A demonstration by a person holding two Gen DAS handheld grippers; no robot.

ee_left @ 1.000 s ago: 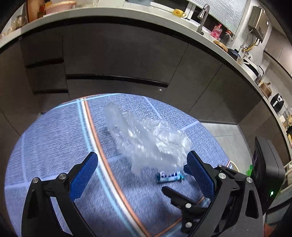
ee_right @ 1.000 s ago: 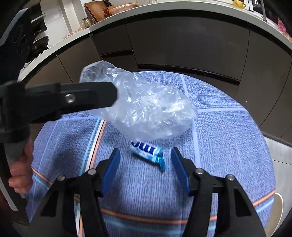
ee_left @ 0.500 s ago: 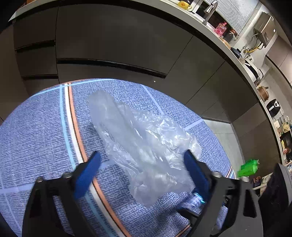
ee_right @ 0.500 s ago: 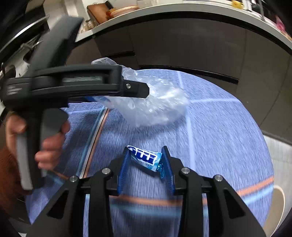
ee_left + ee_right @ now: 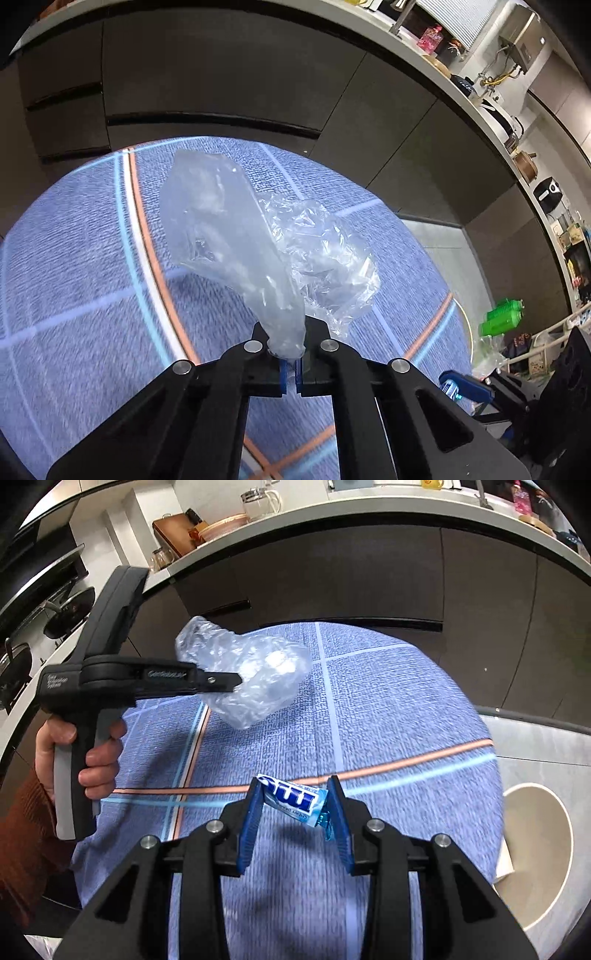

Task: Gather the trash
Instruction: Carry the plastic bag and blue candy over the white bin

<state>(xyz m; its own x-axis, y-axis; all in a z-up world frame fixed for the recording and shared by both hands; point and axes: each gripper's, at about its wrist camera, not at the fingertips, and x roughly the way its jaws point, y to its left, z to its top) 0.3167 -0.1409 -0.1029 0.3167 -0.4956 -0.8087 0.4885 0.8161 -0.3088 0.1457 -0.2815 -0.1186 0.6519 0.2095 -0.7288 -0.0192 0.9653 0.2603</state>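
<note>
Left claw [image 5: 291,363] has just closed, pinching the bag [image 5: 258,243] by its neck so it billows ahead, while right claw [image 5: 295,821] clamps the wrapper [image 5: 291,799] clear above the table [image 5: 388,709], both ready for binning

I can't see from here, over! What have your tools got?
Left tool shut on clear plastic bag. Right tool shut on blue candy wrapper, lifted off tablecloth. Nothing in the way.
</note>
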